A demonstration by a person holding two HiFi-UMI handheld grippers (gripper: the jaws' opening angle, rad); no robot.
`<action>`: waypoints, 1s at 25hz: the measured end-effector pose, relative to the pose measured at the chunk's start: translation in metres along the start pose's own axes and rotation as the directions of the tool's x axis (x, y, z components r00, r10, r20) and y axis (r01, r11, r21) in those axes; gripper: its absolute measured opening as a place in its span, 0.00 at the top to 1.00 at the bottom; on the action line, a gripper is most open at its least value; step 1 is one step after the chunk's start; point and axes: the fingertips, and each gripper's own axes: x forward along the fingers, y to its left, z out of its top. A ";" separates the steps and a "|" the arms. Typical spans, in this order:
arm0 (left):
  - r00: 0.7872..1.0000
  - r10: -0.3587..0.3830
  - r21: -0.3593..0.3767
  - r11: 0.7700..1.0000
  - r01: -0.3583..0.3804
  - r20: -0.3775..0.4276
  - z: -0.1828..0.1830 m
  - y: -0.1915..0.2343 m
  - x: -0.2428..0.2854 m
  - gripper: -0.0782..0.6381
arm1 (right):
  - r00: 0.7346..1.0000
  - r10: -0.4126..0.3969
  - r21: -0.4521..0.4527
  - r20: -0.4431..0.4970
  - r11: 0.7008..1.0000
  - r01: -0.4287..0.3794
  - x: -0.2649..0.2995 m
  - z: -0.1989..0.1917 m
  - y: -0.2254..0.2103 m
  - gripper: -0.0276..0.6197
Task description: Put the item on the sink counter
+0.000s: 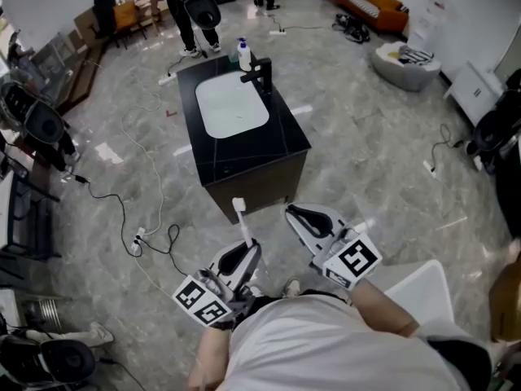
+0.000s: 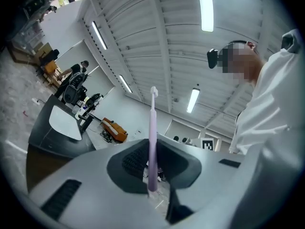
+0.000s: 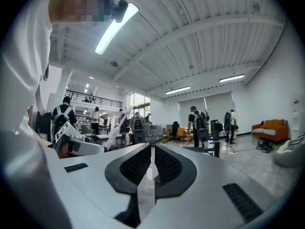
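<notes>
A pale lilac toothbrush (image 1: 242, 222) stands upright in my left gripper (image 1: 242, 255), which is shut on its handle low down. In the left gripper view the toothbrush (image 2: 152, 137) rises from between the jaws of the left gripper (image 2: 152, 178), bristle head at the top. My right gripper (image 1: 296, 213) is beside it on the right, shut with nothing in it; its jaws meet in the right gripper view (image 3: 151, 163). The black sink counter (image 1: 248, 149) with a white basin (image 1: 232, 104) and a black faucet (image 1: 259, 76) stands on the floor ahead of both grippers, some way off.
A soap bottle (image 1: 243, 55) stands at the counter's far edge. Cables and a power strip (image 1: 137, 241) lie on the marble floor to the left. A white chair (image 1: 423, 287) is at my right. People stand beyond the counter; a beanbag (image 1: 404, 63) sits far right.
</notes>
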 end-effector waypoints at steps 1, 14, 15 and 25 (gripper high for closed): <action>1.000 0.014 0.001 1.000 -0.014 0.000 0.000 0.004 0.001 0.82 | 0.999 -0.037 -0.006 -0.010 0.999 0.037 -0.008 -0.003 -0.012 0.88; 0.976 0.217 0.093 0.971 -0.218 0.022 -0.003 0.048 0.017 0.82 | 0.985 -0.174 0.018 0.005 0.985 0.174 -0.051 -0.017 -0.092 0.88; 0.974 0.224 0.098 0.969 -0.226 0.025 -0.003 0.051 0.018 0.82 | 0.984 -0.177 0.023 0.006 0.984 0.177 -0.051 -0.019 -0.095 0.88; 0.972 0.232 0.101 0.967 -0.234 0.034 0.012 0.085 0.030 0.82 | 0.979 -0.206 0.040 -0.004 0.978 0.206 -0.030 -0.026 -0.108 0.88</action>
